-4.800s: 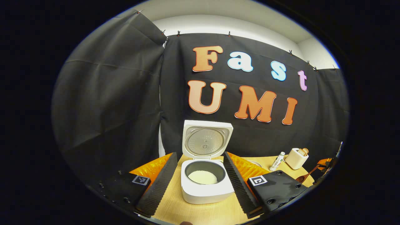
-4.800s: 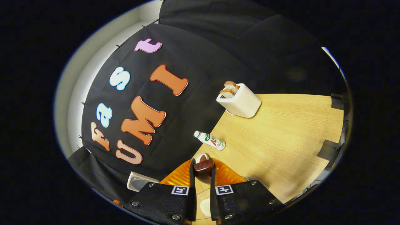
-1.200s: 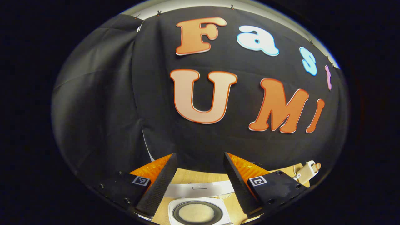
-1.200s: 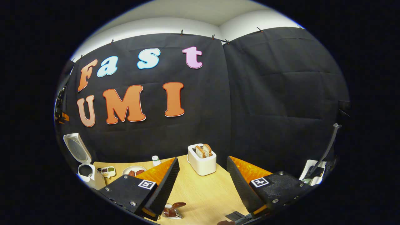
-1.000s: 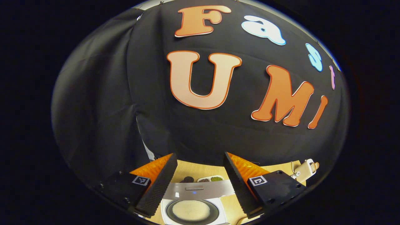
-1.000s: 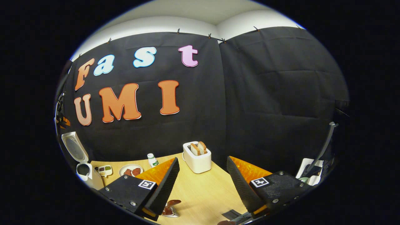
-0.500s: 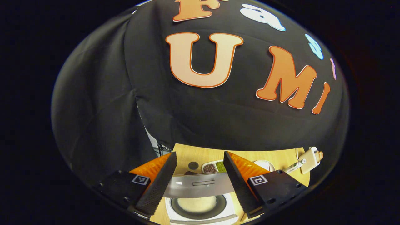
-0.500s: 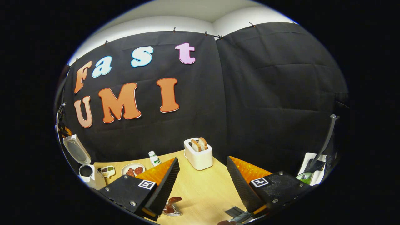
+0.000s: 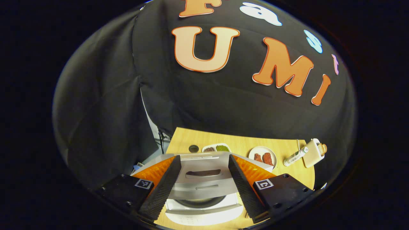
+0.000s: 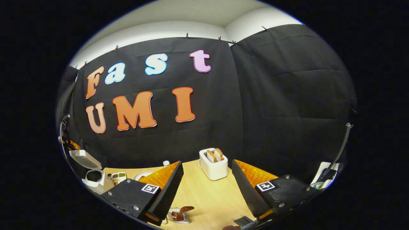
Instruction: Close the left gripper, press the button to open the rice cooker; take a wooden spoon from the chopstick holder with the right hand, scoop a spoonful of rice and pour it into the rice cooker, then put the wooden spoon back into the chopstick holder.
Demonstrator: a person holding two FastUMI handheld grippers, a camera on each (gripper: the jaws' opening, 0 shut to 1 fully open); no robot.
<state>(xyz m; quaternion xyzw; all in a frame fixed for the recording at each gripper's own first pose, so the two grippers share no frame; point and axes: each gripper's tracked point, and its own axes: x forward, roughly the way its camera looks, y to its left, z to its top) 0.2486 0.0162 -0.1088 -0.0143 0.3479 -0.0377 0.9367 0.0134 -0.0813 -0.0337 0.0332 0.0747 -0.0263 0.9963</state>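
Left gripper view: we log our left gripper spread, straddling the half-lowered lid of the rice cooker near the table's left edge; a slip could slam it.

Right gripper view: right gripper spread, empty; wooden spoon in the chopstick holder at the near edge.

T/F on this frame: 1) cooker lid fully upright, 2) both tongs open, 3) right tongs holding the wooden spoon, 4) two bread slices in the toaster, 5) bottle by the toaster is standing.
1. False. The rice cooker lid is tipped partway down over the pot, between the fingers of the left tongs.
2. True. The left tongs and the right tongs both gape.
3. False. The wooden spoon rests in its holder on the table; the right tongs hold nothing.
4. True. Two slices stick out of the toaster.
5. False. The bottle lies on its side.
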